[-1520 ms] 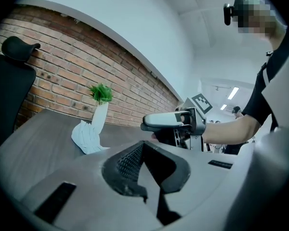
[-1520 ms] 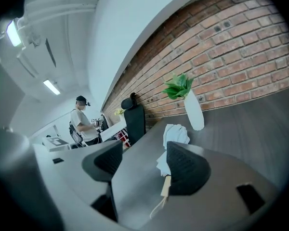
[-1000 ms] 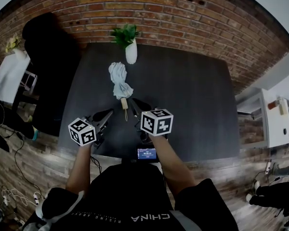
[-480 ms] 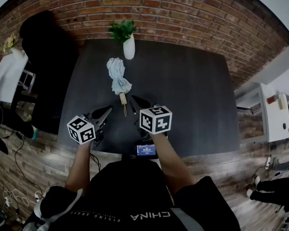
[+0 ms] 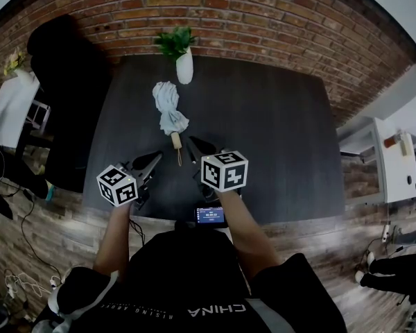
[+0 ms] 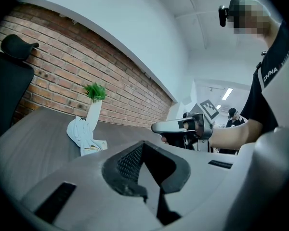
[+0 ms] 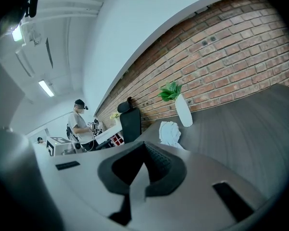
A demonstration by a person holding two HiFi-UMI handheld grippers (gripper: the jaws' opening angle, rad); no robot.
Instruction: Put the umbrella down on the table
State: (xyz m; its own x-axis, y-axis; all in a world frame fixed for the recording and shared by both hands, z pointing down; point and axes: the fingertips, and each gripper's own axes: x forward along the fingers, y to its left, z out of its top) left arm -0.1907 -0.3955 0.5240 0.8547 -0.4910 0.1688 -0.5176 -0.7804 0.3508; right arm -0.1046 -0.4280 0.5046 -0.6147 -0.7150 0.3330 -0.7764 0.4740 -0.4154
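Left claw [image 5: 153,161] and right claw [image 5: 193,144], both closed and empty, point nearly level toward the umbrella [image 5: 169,107] on the table [image 5: 277,137].

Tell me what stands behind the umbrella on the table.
A white vase with a green plant stands behind the umbrella, by the brick wall. In the left gripper view the umbrella covers the vase's foot; whether they touch cannot be told.
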